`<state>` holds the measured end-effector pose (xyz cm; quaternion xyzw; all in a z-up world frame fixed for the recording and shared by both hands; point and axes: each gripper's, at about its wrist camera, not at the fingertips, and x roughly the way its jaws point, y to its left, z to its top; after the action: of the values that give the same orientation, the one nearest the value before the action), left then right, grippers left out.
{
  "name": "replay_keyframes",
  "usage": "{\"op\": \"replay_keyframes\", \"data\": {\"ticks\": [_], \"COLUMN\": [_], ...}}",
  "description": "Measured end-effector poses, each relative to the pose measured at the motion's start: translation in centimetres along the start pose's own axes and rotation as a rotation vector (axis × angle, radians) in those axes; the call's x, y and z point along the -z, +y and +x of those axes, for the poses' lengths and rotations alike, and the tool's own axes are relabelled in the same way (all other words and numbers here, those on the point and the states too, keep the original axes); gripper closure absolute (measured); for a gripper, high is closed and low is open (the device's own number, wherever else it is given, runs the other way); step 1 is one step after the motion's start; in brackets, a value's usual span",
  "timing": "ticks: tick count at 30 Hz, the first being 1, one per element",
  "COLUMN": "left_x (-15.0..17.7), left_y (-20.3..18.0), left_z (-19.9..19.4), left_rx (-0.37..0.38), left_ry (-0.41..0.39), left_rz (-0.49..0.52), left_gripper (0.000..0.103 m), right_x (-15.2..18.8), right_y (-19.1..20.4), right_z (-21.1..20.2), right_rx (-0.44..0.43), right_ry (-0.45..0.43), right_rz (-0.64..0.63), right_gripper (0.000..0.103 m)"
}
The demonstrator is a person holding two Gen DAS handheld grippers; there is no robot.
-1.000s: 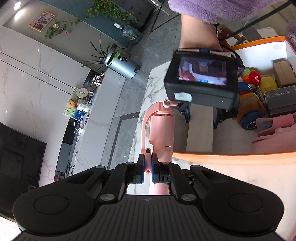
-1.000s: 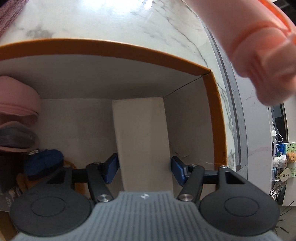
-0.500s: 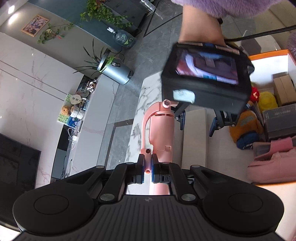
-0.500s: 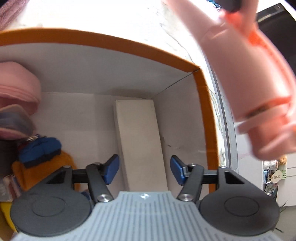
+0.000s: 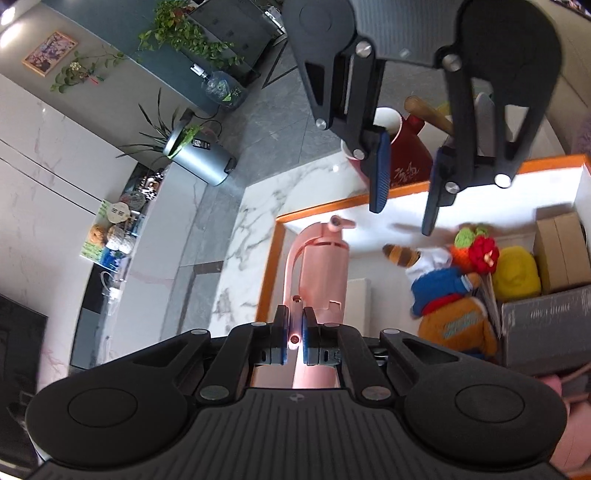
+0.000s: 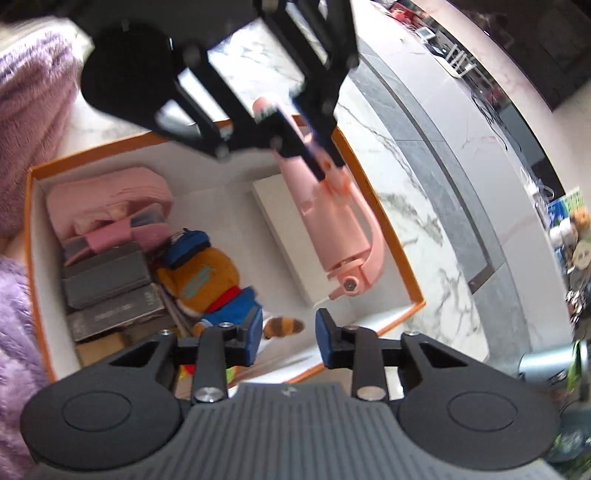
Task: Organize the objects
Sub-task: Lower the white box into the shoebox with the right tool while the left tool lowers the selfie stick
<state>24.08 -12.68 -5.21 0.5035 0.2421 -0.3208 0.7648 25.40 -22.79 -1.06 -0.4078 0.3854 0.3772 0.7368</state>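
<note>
Over the orange-rimmed white box [image 5: 269, 266], my left tongs [image 5: 294, 334] pinch the rigid, smooth pink plastic handheld device [image 5: 325, 273] by its thin rear stem. Held so far back, I judge it could swing. My right tongs [image 6: 288, 338], just closing, are part-open and empty.

The orange-rimmed box [image 5: 266, 266] on the marble counter [image 5: 255, 218] is viewed steeply from above, close, from opposite sides; box interior [image 6: 221, 206] and each opposing gripper are shared.

Grey bin [image 5: 201, 160], potted plants [image 5: 192, 26].
</note>
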Motion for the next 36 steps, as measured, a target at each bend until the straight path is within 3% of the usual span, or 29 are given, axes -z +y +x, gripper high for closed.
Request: {"op": "replay_keyframes", "data": {"ticks": [7, 14, 20, 25, 29, 34, 36], "left_x": [-0.2, 0.9, 1.2, 2.3, 2.6, 2.3, 2.5], "left_y": [-0.6, -2.8, -4.1, -7.6, -8.6, -8.2, -7.6], "left_z": [3.2, 4.9, 4.4, 4.9, 5.5, 5.5, 5.4], "left_rx": [0.083, 0.123, 0.097, -0.024, -0.073, 0.072, 0.096], "left_ry": [0.037, 0.049, 0.029, 0.021, 0.035, 0.078, 0.085], "left_rz": [-0.057, -0.013, 0.060, 0.220, 0.236, 0.156, 0.107], "left_gripper": [0.095, 0.095, 0.095, 0.094, 0.091, 0.077, 0.077], "right_x": [1.0, 1.5, 1.6, 1.4, 1.5, 1.3, 1.2], "right_y": [1.2, 0.8, 0.6, 1.1, 1.2, 1.5, 1.5], "right_z": [1.9, 3.1, 3.3, 3.1, 3.2, 3.5, 3.6], "right_rx": [0.006, -0.017, -0.019, -0.019, -0.018, -0.023, -0.025], "right_ry": [0.016, 0.002, -0.010, -0.021, -0.010, -0.005, -0.002], "right_rz": [0.024, 0.042, 0.054, 0.047, 0.047, 0.043, 0.046], "right_gripper": [0.074, 0.074, 0.074, 0.074, 0.074, 0.074, 0.074]}}
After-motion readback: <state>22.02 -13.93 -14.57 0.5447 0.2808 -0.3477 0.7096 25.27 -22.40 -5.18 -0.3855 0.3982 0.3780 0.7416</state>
